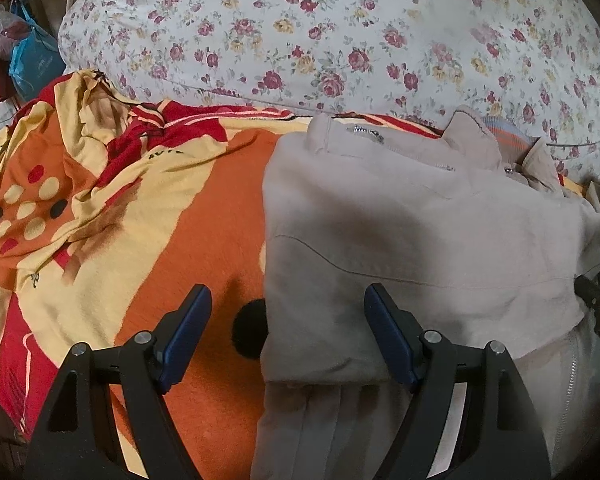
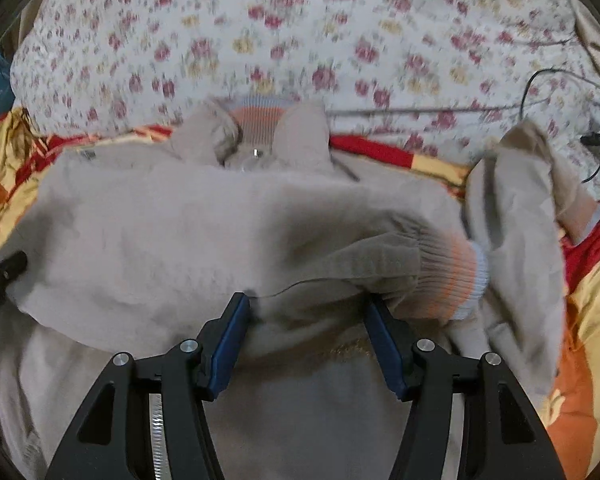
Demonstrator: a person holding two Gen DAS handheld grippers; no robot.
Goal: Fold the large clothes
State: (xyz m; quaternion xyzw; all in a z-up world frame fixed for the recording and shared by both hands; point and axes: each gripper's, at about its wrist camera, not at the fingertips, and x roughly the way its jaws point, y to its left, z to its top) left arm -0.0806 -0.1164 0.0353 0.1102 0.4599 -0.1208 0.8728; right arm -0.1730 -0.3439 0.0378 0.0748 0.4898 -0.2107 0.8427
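A beige zip jacket [image 1: 420, 232] lies partly folded on an orange, yellow and red blanket [image 1: 188, 216]. Its striped collar [image 2: 260, 118] points away from me. A sleeve with a striped knit cuff [image 2: 456, 276] lies across the body of the jacket [image 2: 180, 232]. My left gripper [image 1: 288, 300] is open, straddling the jacket's left folded edge. My right gripper [image 2: 306, 304] is open just above the sleeve, with nothing held between its fingers.
A floral quilt [image 1: 340, 32] lies bunched behind the jacket. Bags [image 1: 28, 56] hang at the far left. Black cables [image 2: 580, 120] run over the quilt at the right. The blanket is rumpled at the left [image 1: 80, 128].
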